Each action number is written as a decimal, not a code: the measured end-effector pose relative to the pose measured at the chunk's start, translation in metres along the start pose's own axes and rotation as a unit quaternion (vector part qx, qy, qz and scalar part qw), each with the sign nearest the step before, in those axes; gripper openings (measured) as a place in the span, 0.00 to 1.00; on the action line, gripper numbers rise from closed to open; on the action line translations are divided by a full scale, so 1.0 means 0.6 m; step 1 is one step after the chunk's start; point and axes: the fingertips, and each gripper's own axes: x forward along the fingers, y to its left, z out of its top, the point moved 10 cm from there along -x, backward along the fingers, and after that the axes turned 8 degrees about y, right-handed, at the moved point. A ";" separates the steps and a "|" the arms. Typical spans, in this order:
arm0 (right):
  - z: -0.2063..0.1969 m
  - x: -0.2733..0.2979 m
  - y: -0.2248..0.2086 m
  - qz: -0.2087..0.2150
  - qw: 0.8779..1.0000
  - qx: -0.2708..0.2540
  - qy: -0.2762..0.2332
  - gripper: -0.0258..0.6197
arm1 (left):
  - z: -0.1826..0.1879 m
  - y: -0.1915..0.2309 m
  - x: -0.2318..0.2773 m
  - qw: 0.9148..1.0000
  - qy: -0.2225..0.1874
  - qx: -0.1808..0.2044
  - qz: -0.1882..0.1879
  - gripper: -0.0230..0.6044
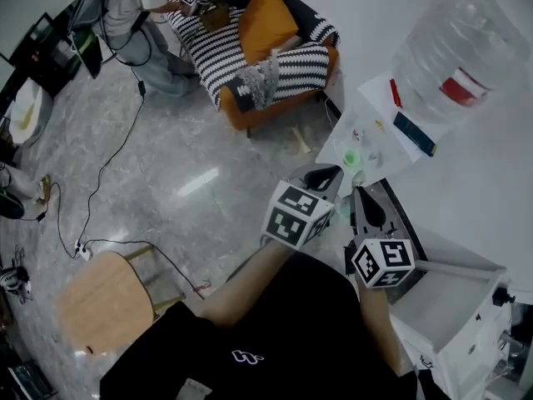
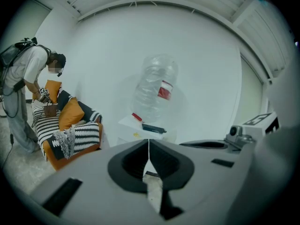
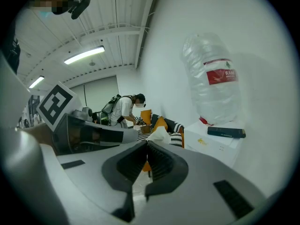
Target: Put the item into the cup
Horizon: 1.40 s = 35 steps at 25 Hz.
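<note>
My left gripper (image 1: 333,174) and right gripper (image 1: 363,195) hang side by side just short of the near corner of a white table (image 1: 483,190). Both are shut with nothing between the jaws, as the left gripper view (image 2: 148,150) and the right gripper view (image 3: 146,150) confirm. On the table corner just beyond them lies a small green thing (image 1: 351,158) among a few small pale bits on white paper. I cannot make out a cup for certain. In the right gripper view the left gripper's marker cube (image 3: 57,104) shows at the left.
A big clear water bottle (image 1: 454,52) (image 2: 154,86) (image 3: 213,78) lies on the table, with a dark flat bar (image 1: 414,133) (image 2: 153,128) (image 3: 226,132) and a red piece (image 1: 395,92) beside it. A striped orange sofa (image 1: 266,48), a person (image 1: 133,15), a wooden stool (image 1: 104,298), floor cables and a white drawer unit (image 1: 454,302) surround me.
</note>
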 end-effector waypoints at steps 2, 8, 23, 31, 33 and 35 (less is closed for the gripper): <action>-0.003 0.001 -0.001 0.000 1.000 0.002 0.004 0.06 | -0.002 0.001 0.001 1.000 0.003 -0.001 0.000 0.06; -0.011 0.002 0.001 -0.005 1.000 0.011 0.012 0.06 | -0.014 0.005 0.000 1.000 0.011 -0.012 -0.001 0.06; -0.067 0.012 -0.016 -0.035 0.995 0.038 0.081 0.06 | -0.065 0.018 0.040 0.998 0.045 -0.045 -0.021 0.06; -0.078 0.032 -0.028 -0.046 0.992 0.040 0.112 0.06 | -0.108 0.039 0.073 0.995 0.079 -0.058 -0.021 0.06; -0.084 0.041 -0.034 -0.047 0.991 0.044 0.121 0.06 | -0.117 0.038 0.083 0.995 0.083 -0.056 -0.028 0.06; -0.090 0.051 -0.038 -0.045 0.989 0.052 0.128 0.06 | -0.130 0.040 0.094 0.993 0.091 -0.060 -0.035 0.06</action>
